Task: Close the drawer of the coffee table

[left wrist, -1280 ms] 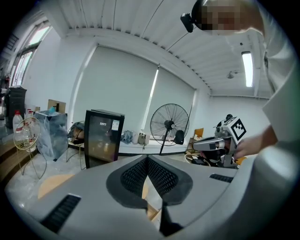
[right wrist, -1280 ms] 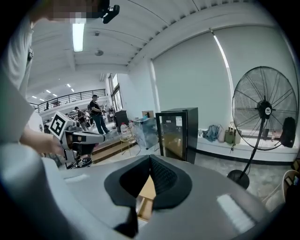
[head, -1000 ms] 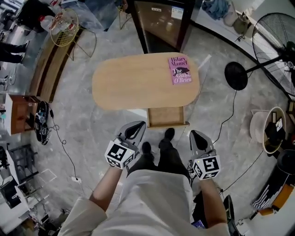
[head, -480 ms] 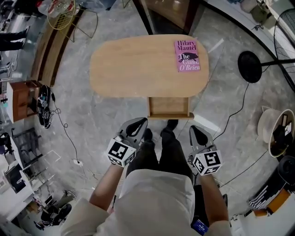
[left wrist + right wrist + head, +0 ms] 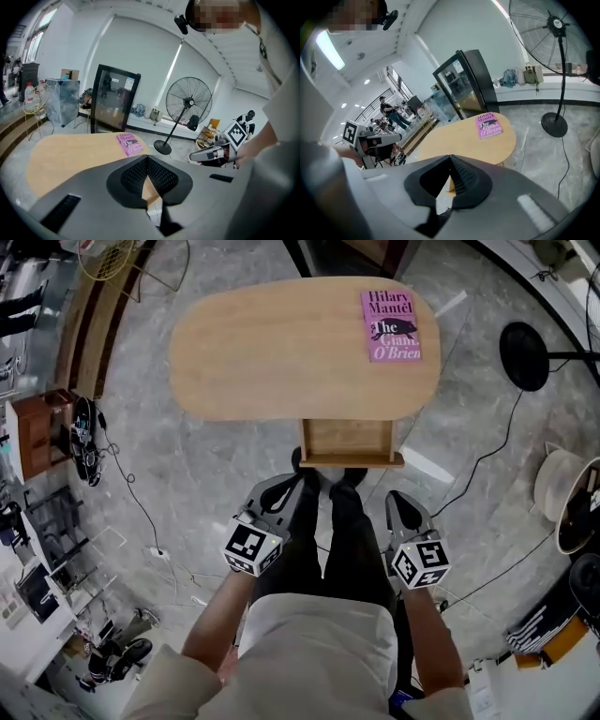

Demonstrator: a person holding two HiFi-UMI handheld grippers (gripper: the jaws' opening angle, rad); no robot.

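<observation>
Drawer open, its back hidden under the tabletop; left claw and right claw closed, empty

- Book, pink, at the far right end of the table: cover reads "Hilary Mantel".
- Lower on the same cover: "The Giant, O'Brien".

Head cam top-down; table in all.

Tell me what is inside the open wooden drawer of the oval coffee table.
The pulled-out light wooden drawer shows only its bare bottom. Its back part lies under the oval wooden tabletop, hidden.
</observation>
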